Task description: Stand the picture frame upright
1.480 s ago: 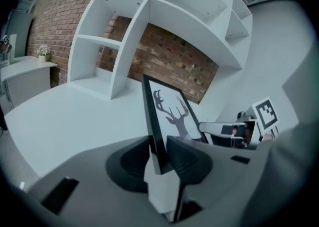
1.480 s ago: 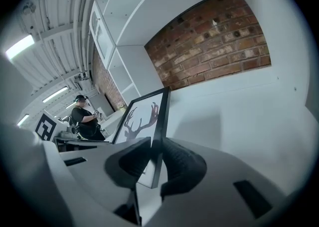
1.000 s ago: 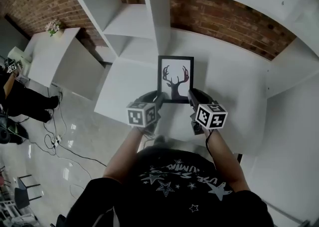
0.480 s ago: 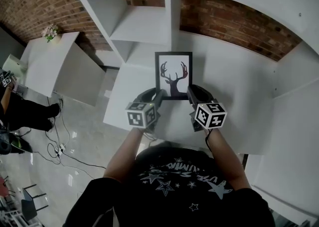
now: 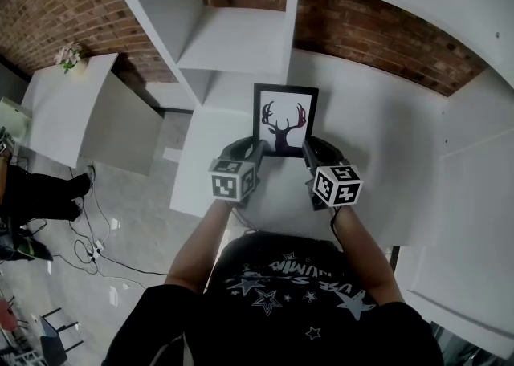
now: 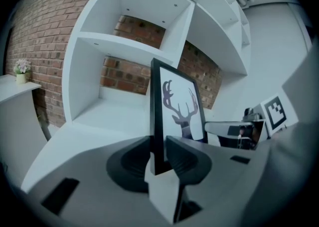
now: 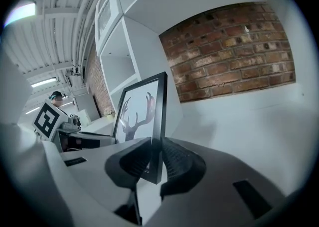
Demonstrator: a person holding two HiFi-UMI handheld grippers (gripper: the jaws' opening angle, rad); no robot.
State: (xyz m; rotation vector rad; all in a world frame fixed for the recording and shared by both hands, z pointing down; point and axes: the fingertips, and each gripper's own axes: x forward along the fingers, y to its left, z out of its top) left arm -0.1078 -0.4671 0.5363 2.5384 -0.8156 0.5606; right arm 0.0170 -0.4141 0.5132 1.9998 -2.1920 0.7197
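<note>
Our left gripper (image 5: 261,148) and right gripper (image 5: 307,148) have just tightened their jaws, clamping the black deer-print picture frame (image 5: 286,119) low on each side. It stands upright, long axis vertical, facing us.

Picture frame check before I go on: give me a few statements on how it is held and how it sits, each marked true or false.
1. The left gripper is shut on the left edge of the picture frame. True.
2. The right gripper is open and clear of the frame. False: its jaws clamp the frame's right edge.
3. The picture shows a deer's head with antlers. True.
4. The frame lies face down on the white surface. False: it is held up on edge, its picture facing the person.
5. A brick wall shows behind the white shelves. True.
</note>
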